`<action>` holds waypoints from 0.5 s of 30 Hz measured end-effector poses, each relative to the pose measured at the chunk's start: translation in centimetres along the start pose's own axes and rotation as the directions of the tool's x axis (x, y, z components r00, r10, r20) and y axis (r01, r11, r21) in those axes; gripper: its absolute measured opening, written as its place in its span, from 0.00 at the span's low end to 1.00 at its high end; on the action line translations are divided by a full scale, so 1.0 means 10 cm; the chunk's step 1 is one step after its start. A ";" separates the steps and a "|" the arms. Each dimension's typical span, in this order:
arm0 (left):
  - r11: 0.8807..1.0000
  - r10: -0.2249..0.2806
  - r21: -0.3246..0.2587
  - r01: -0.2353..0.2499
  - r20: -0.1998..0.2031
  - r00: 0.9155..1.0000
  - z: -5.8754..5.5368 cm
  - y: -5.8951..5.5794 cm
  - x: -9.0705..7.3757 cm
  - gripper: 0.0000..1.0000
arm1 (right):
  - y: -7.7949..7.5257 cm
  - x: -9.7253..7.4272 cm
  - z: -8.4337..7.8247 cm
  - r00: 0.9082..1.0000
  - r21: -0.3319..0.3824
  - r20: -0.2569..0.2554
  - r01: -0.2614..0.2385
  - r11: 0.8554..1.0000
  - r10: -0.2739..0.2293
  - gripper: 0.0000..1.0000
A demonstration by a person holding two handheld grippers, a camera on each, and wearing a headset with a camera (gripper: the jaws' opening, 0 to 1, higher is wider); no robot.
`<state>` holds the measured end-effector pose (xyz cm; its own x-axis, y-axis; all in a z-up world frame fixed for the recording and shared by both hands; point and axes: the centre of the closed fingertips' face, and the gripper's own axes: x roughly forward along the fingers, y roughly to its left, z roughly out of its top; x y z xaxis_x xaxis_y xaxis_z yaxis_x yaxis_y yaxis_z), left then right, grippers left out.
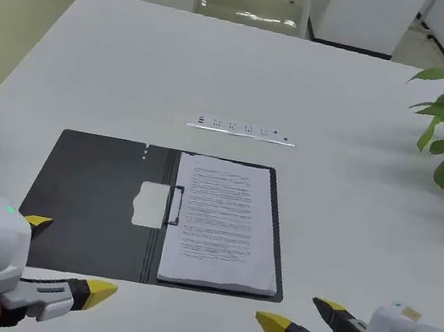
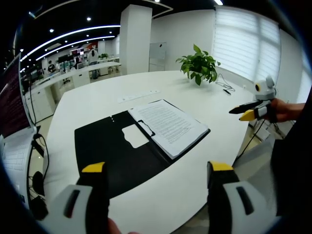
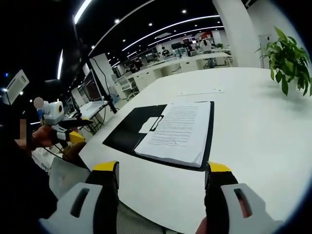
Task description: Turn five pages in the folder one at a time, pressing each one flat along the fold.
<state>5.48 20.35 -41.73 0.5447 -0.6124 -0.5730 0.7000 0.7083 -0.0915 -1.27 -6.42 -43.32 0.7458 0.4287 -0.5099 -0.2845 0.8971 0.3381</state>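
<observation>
Folder (image 1: 99,205): open flat, mid worktop (image 1: 354,198), spine running away from person.
Pages (image 1: 225,222): stacked on right half, free edge rightward.
Right claw (image 1: 299,315): spread, empty, nearer that edge.
Left claw (image 1: 70,256): spread, empty, by near-left corner.

folder (image 1: 95,204): black, matt, plastic-looking cover | pages (image 1: 225,222): plain white printed paper, matt | clip (image 1: 174,206): thin shiny metal, I think | table (image 1: 221,71): white, smooth, barely any sheen | left gripper (image 1: 68,258), right gripper (image 1: 299,315): smooth white plastic shells, yellow tips | floor (image 1: 234,0): glossy, mirrors the lights
</observation>
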 end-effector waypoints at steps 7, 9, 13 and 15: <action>1.000 -0.003 -0.001 0.003 0.013 1.000 0.03 0.00 0.00 0.82 | 0.00 0.00 0.00 1.000 0.000 -0.001 -0.001 1.000 0.001 0.70; 1.000 -0.002 0.000 0.002 0.011 1.000 0.04 0.00 0.00 0.82 | 0.00 0.00 0.00 1.000 0.000 -0.001 -0.001 1.000 0.001 0.70; 1.000 -0.002 0.002 0.002 0.011 1.000 0.04 0.01 0.01 0.82 | -0.01 0.00 0.00 1.000 0.003 -0.001 0.000 1.000 0.000 0.70; 1.000 -0.003 -0.002 0.003 0.011 1.000 0.05 0.01 0.01 0.82 | -0.01 0.00 0.00 1.000 0.003 -0.002 -0.001 1.000 0.001 0.70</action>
<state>5.79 20.18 -41.42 0.5473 -0.6186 -0.5637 0.7008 0.7069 -0.0953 -1.26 -6.55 -43.40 0.7446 0.4297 -0.5108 -0.2834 0.8963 0.3409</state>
